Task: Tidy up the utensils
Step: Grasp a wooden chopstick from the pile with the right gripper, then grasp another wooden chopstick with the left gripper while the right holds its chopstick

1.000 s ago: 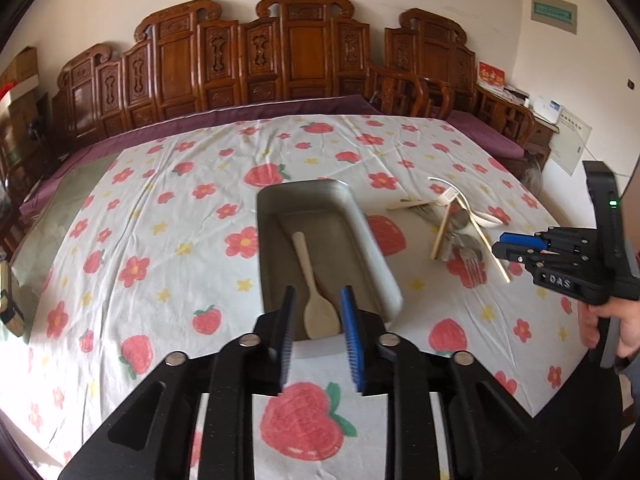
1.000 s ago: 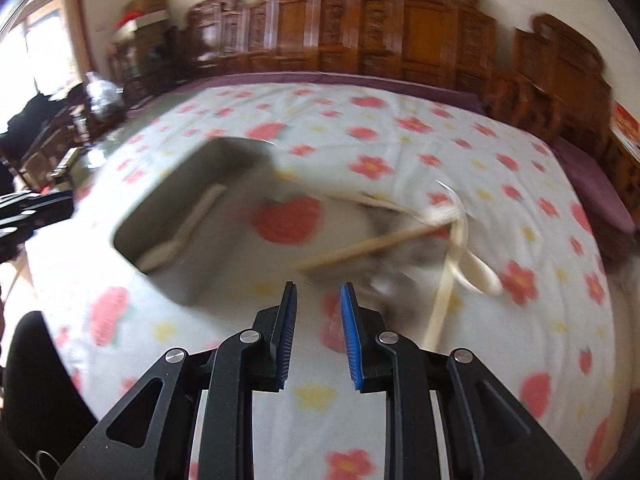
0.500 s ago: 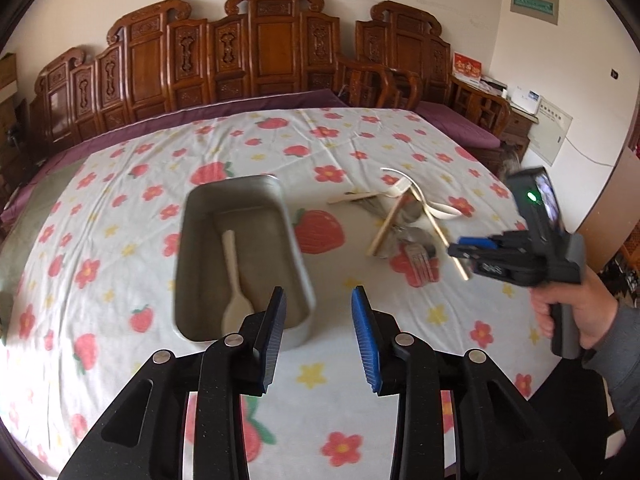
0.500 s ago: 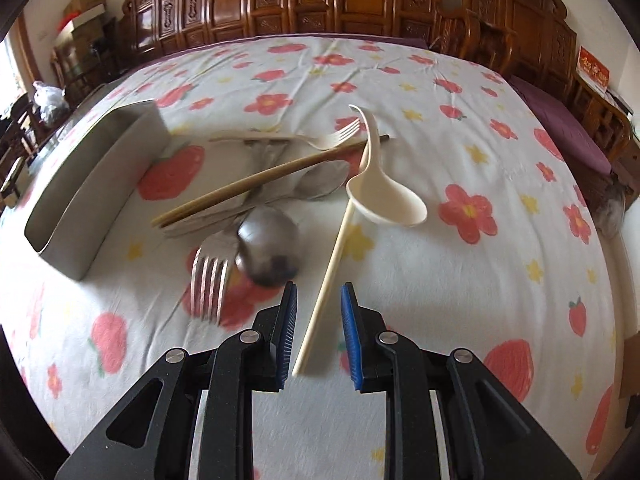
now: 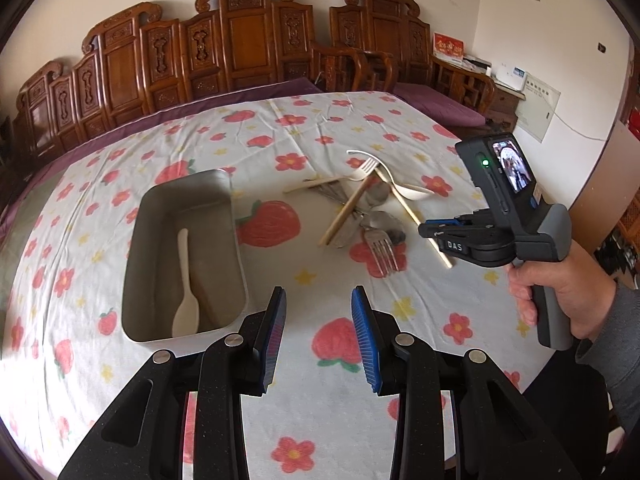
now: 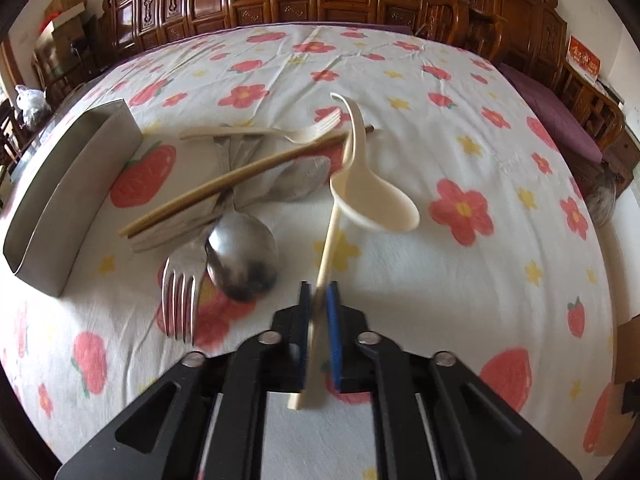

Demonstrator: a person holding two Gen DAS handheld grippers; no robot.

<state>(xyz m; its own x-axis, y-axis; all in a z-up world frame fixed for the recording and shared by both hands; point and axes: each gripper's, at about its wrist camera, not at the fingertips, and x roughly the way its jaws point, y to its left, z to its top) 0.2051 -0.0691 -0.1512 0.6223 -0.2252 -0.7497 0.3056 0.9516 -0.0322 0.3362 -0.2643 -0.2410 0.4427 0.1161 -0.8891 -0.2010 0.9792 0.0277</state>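
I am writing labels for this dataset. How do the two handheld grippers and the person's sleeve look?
Both grippers are black with blue ribbed pads. The right gripper carries white letters "DAS", a grey pistol handle, a lit green lamp and a small screen. The sleeve is grey.

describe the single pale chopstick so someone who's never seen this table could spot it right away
On the flowered tablecloth, look beside the metal tray for the heap of cutlery. At the heap's right edge a lone pale chopstick runs from under the cream soup spoon toward the camera, its near end pinched in the right claw. Unlike the darker chopstick pair lying crosswise, it is single and lighter.
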